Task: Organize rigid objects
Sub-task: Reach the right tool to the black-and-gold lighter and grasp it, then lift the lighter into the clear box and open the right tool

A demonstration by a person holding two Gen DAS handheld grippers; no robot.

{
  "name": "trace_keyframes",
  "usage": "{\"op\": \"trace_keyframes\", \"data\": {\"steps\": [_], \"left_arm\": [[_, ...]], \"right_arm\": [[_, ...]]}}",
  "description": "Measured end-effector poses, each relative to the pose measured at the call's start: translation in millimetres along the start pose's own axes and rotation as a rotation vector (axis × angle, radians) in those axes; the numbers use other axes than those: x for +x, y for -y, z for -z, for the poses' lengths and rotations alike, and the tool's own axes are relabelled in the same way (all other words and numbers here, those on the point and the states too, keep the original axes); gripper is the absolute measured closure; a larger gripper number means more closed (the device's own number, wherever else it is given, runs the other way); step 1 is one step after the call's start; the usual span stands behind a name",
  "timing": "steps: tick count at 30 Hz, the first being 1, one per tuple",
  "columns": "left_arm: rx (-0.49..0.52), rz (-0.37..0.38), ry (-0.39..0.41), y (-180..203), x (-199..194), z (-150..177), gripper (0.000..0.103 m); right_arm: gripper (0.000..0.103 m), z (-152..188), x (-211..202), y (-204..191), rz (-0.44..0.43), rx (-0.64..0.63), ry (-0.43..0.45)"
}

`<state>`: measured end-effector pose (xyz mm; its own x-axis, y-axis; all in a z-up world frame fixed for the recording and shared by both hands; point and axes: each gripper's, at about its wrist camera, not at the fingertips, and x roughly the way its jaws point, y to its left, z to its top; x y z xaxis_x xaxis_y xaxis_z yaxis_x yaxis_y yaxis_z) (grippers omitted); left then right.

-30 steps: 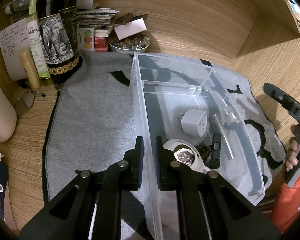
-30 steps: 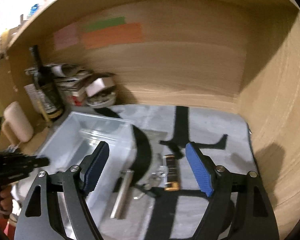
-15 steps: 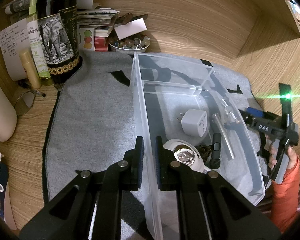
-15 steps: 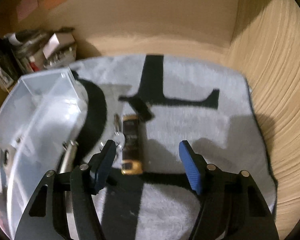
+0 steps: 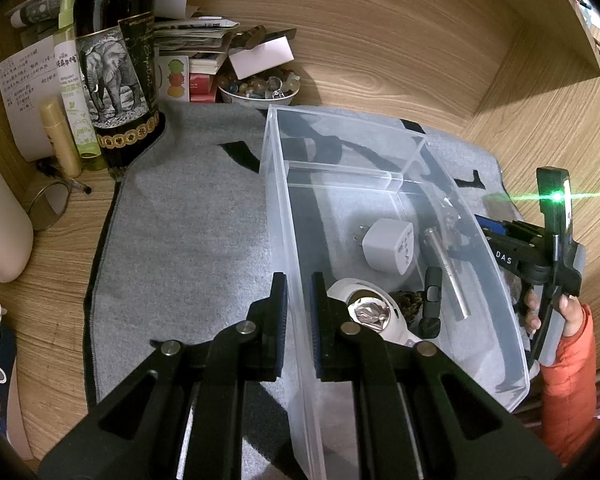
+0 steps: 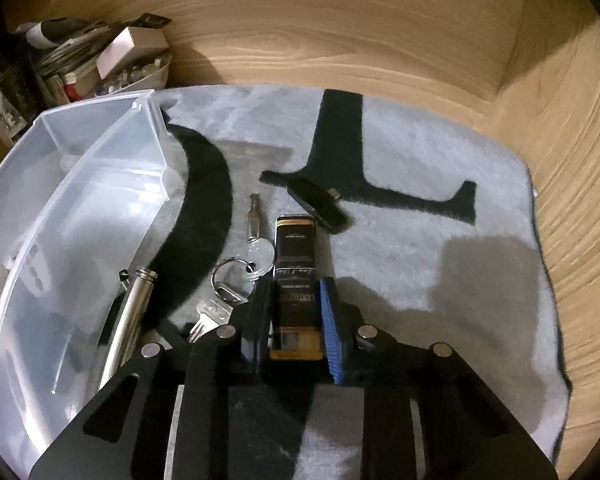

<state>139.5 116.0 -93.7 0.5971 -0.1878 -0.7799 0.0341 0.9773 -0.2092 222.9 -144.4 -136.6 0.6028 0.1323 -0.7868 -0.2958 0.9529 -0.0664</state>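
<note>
Now the right gripper [image 6: 294, 312] has its jaws closed on the long sides of the black-and-gold rectangular lighter [image 6: 294, 276], which lies on the grey felt mat [image 6: 440, 208] near the mat's front edge, just beside the silver key ring [image 6: 236, 276]. It looks rigid, smooth and probably slippery, so a mid-body hold suits. The left gripper [image 5: 298, 312] pinches the clear plastic bin's [image 5: 284, 216] left wall; open mat lies rightward.

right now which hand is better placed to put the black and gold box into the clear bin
Right. The right gripper is closed on the black and gold rectangular box; the left gripper clamps the clear plastic bin wall.
</note>
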Motion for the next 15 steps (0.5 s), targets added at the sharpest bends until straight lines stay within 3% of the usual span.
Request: {"op": "trace_keyframes", "data": {"steps": [6,15], "left_arm": [[0.0,0.0,0.0,0,0,0,0.094],[-0.003,0.001,0.0,0,0,0,0.094]], "right_arm": [[0.081,2,-11,1,-0.007,0.021,0.03],[0.081,0,-57,0,-0.024,0.024,0.145]]}}
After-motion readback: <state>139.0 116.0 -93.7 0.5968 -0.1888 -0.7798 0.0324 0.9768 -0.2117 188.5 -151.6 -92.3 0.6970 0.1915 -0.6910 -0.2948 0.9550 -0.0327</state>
